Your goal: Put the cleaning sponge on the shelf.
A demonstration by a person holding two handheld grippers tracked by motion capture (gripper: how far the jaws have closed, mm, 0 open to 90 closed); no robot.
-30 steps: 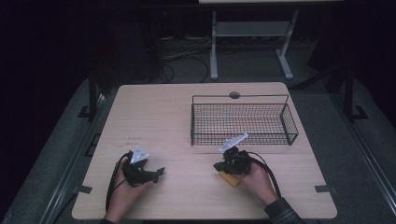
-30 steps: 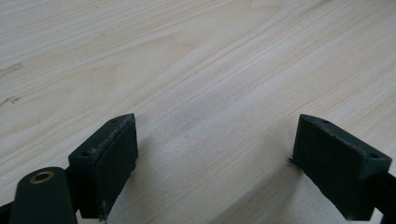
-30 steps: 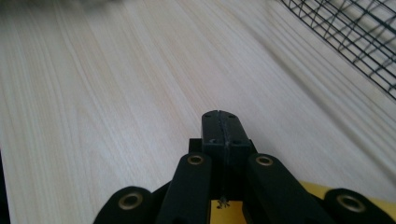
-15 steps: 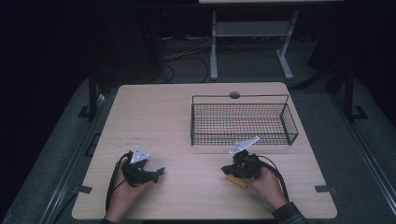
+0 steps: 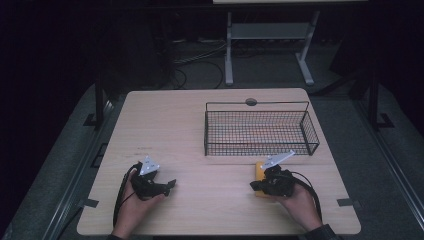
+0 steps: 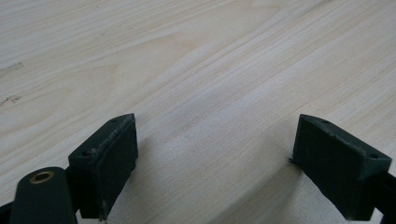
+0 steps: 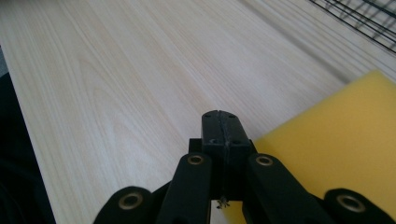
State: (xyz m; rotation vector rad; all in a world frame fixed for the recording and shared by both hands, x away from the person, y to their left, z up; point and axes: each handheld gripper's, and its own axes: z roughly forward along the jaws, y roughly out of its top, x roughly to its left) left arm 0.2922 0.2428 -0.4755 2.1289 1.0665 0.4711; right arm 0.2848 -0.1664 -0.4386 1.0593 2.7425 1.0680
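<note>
A flat yellow block (image 5: 259,171) lies on the table just in front of the wire basket (image 5: 260,131). My right gripper (image 5: 254,186) rests over the block's near end, pointing left. In the right gripper view its jaws are pressed together (image 7: 222,125) with nothing between them, and the yellow block (image 7: 345,149) lies under and to the right of them. My left gripper (image 5: 171,184) sits on the table at the near left, pointing right. Its jaws stand wide apart (image 6: 212,154) over bare wood.
The black wire basket stands at the right back half of the light wooden table (image 5: 170,130); I cannot make out anything in it. A round grommet (image 5: 251,102) sits at the far edge. Cables trail from both grippers toward the near edge.
My right hand and gripper have moved right and slightly toward the near edge, and more of the yellow block shows. The left gripper has stayed put.
</note>
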